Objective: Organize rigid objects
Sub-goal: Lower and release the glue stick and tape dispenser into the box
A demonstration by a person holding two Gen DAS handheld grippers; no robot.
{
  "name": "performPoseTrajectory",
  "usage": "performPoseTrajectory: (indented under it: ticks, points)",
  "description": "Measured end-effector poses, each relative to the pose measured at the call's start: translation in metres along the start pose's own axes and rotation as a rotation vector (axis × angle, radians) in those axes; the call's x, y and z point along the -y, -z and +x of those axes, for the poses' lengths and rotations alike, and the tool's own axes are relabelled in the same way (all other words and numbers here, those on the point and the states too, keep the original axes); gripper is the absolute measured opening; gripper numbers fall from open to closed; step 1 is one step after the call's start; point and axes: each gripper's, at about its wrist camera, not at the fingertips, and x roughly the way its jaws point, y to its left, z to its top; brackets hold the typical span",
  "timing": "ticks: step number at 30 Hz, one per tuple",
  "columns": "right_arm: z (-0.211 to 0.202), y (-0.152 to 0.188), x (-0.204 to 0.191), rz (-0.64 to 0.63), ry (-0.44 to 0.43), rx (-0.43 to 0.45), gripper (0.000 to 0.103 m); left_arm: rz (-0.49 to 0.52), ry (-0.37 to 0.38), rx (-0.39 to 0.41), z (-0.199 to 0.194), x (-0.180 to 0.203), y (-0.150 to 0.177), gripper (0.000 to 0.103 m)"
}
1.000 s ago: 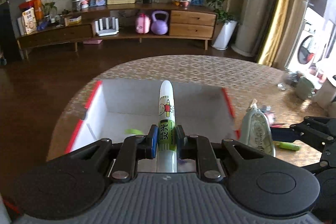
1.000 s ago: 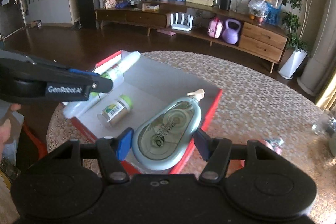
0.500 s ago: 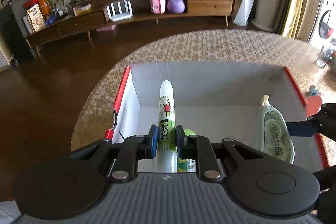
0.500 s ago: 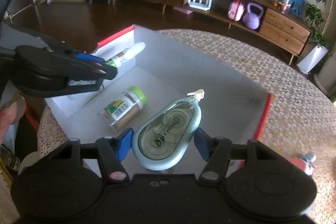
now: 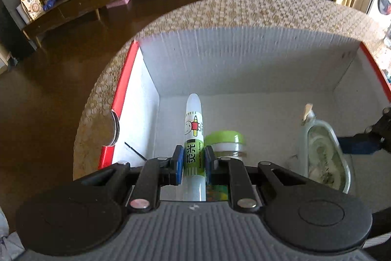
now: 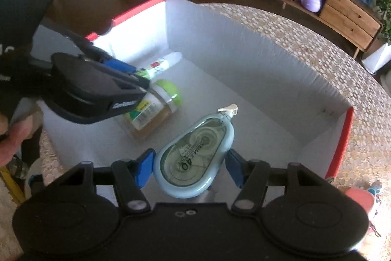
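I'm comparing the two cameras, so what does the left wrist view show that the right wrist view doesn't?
Only the left wrist view: the cartoon label side of the glue stick and the left gripper clamped on it. Only the right wrist view: the printing on the correction tape dispenser and the jar's barcode label. Both: the red-edged box, with all three inside.

Left gripper (image 5: 193, 164) clamped on a white and green glue pen (image 5: 194, 138), tilted down into a red-edged white box (image 5: 220, 60), green-capped jar (image 5: 224, 141) just beside it, correction tape dispenser (image 5: 322, 153) at right, patterned round table (image 5: 244, 11) beneath
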Motion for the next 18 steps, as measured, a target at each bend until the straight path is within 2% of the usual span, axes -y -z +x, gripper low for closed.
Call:
performPoseTrajectory:
  ticks: [11, 14, 18]
  points:
    - [0.017, 0.001, 0.001, 0.024, -0.012, -0.075, 0.062, -0.001, 0.031, -0.122, 0.017, -0.001, -0.001, 0.017]
    - [0.015, -0.001, 0.003, 0.036, -0.013, -0.07, 0.063, 0.004, 0.041, -0.164, 0.02, -0.002, -0.001, 0.017]
    - [0.009, 0.001, 0.005, 0.06, -0.015, -0.046, 0.064, -0.003, 0.046, -0.169, 0.016, -0.002, -0.001, 0.017]
